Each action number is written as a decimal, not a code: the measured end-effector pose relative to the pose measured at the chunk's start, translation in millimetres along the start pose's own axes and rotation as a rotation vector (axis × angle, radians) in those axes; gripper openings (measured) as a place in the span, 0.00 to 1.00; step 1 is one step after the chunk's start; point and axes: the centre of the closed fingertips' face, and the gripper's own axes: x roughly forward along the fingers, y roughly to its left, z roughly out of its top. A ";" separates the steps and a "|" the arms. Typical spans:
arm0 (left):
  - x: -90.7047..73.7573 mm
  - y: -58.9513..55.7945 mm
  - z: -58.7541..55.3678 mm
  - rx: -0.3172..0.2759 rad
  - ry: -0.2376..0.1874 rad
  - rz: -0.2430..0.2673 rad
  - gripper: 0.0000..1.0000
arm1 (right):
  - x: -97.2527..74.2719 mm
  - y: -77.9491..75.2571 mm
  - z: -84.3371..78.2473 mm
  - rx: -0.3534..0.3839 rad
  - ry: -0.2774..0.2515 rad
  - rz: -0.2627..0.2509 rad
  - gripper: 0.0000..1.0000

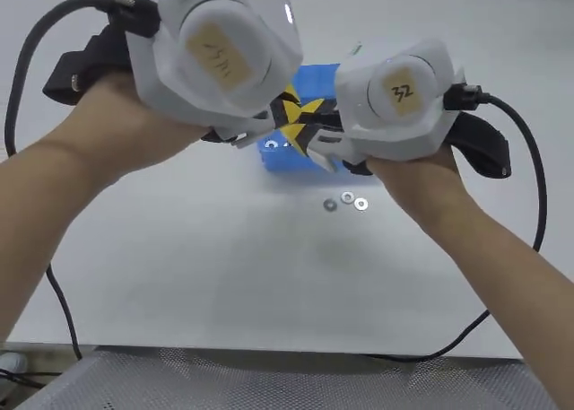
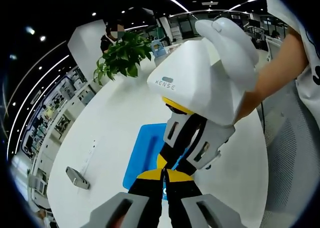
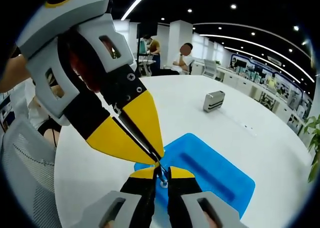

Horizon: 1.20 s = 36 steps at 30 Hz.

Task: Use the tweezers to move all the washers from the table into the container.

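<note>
Clamping the tweezers (image 3: 137,135) between its yellow-tipped jaws, the left gripper (image 2: 165,177) reaches in from the upper left of the right gripper view. The thin dark blades run down to the tips of the right gripper (image 3: 161,174) at the bottom centre. The right gripper's jaws stand close together about the tweezers' point, with a narrow gap between them. I cannot tell whether they press on it. A small silver ring (image 3: 163,182), seemingly a washer, sits at that point, over the near edge of the blue container (image 3: 215,175).

In the head view both grippers meet at the frame's centre above the container. Three washers (image 1: 347,197) lie in a loose cluster on the white table (image 1: 224,248), just below and right of the jaw tips, near the container but outside it. By count: two grippers, one pair of tweezers, one container, three washers on the table.
</note>
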 end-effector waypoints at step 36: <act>-30.3 -47.4 54.7 0.002 -0.132 -0.083 0.00 | -77.2 21.6 -2.7 -0.002 -0.049 -0.067 0.07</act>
